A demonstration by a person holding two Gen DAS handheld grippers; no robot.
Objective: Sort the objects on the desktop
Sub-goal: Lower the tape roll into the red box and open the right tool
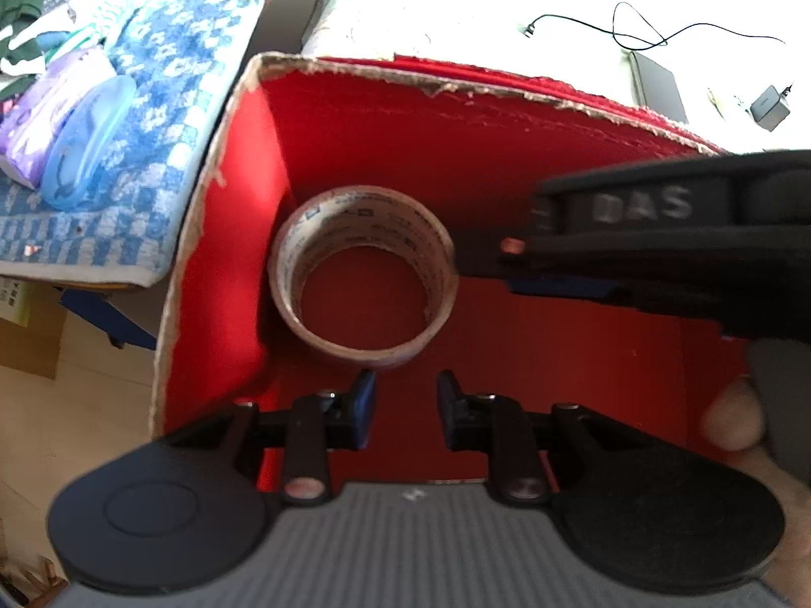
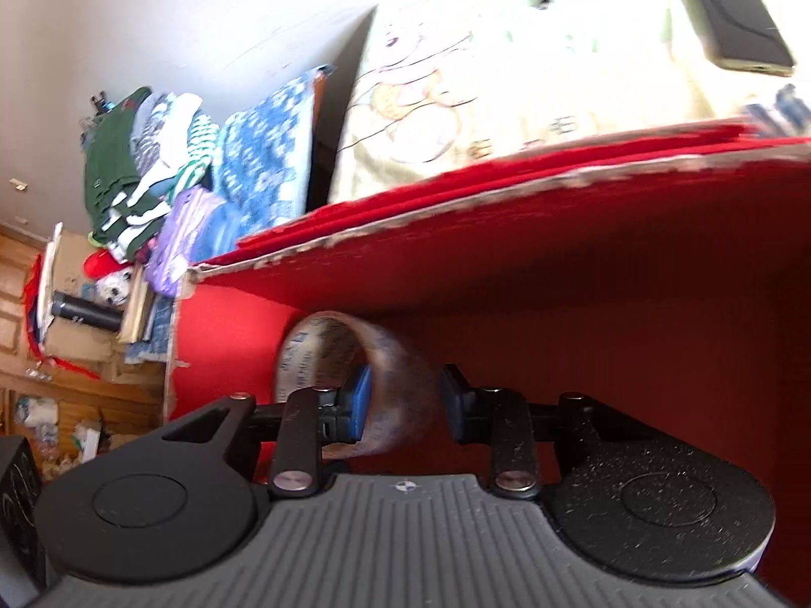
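A red box (image 1: 507, 152) with a torn, ragged cardboard rim sits open, and both grippers reach into it. A tape roll (image 1: 362, 273) is inside the box, toward its left wall, with its hole facing the left wrist camera.

The right gripper (image 2: 403, 397) has the tape roll (image 2: 385, 385) by its wall: one blue-padded finger (image 2: 361, 400) is inside the hole and the other finger presses the outside, so the jaws are clamped on the roll's band. From the left wrist camera, the right gripper (image 1: 486, 258) comes in from the right side of the box, its black body blurred, and its tips meet the right edge of the roll. Whether the roll rests on the box floor or hangs just above it cannot be told, as the view is blurred there.

The left gripper (image 1: 405, 405) is over the box floor, just on the near side of the roll and apart from it, its jaws parted with nothing between them.

Left of the box lies a blue patterned cloth (image 1: 167, 101) with a blue translucent case (image 1: 86, 147) on it. Beyond the box, on a pale printed cover (image 2: 507, 76), lie a black cable (image 1: 659, 35), a grey charger (image 1: 770, 106) and a dark phone (image 2: 735, 15).
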